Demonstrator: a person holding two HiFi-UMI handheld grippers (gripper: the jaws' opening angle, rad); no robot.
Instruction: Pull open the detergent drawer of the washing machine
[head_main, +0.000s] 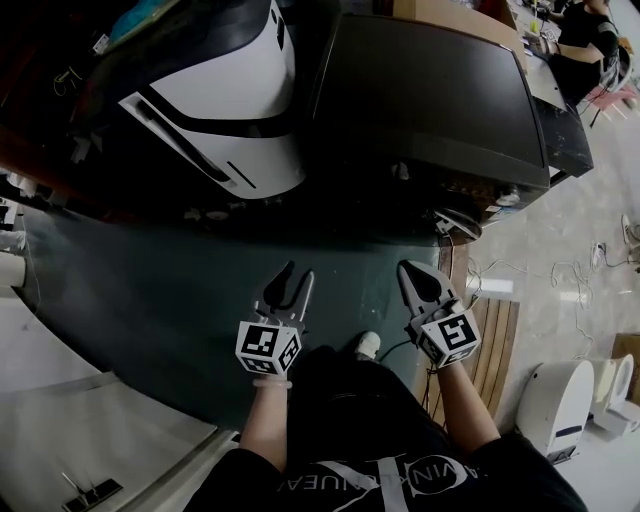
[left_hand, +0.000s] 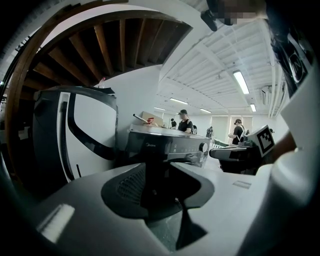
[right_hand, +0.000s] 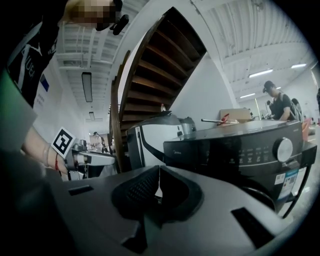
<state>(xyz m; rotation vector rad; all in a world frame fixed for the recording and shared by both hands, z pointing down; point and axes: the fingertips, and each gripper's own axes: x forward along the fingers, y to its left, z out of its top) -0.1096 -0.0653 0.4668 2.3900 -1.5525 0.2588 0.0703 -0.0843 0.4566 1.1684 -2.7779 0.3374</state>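
"Midea" on washing machine (left_hand: 170, 145) (faint)

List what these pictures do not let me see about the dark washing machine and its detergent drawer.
- Head view: the dark grey washing machine shows mainly its top. Its front is foreshortened and in shadow.
- Left gripper view: the drawer's outline is lost in the dark front panel. The left gripper covers everything below it.
- Right gripper view: print beside the round silver knob is too small. The right gripper hides most below the panel.

White-and-black appliance (head_main: 230, 90), wooden staircase (right_hand: 155, 65), ceiling strip lights (left_hand: 241, 81)
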